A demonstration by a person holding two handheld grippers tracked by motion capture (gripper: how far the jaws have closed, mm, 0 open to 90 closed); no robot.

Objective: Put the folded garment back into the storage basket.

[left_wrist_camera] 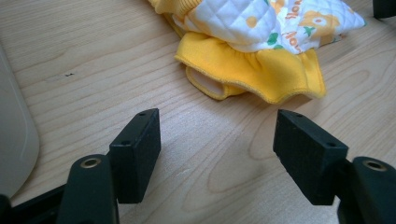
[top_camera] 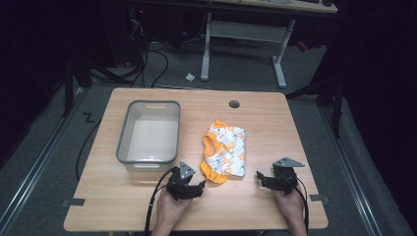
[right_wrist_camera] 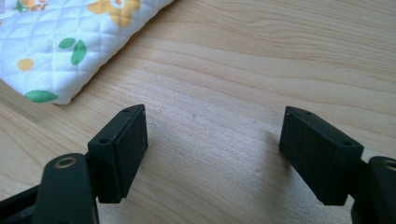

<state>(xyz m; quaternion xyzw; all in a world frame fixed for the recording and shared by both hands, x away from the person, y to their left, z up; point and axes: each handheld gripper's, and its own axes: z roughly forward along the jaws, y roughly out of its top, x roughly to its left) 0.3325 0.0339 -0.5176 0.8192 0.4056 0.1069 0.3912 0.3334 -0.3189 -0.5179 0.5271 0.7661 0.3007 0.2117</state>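
A folded child's garment, white quilted cloth with orange flowers and a yellow-orange ruffled hem, lies on the wooden table right of centre. My left gripper rests low on the table just below its lower left corner, open and empty; its own view has the yellow hem a short way ahead of the jaws. My right gripper sits to the garment's lower right, open with bare wood between its jaws. The quilted corner lies ahead and left in the right gripper view.
A grey plastic bin, empty, stands left of the garment; its rim edges the left gripper view. A round cable hole is near the table's far edge. A white desk frame and floor cables lie beyond.
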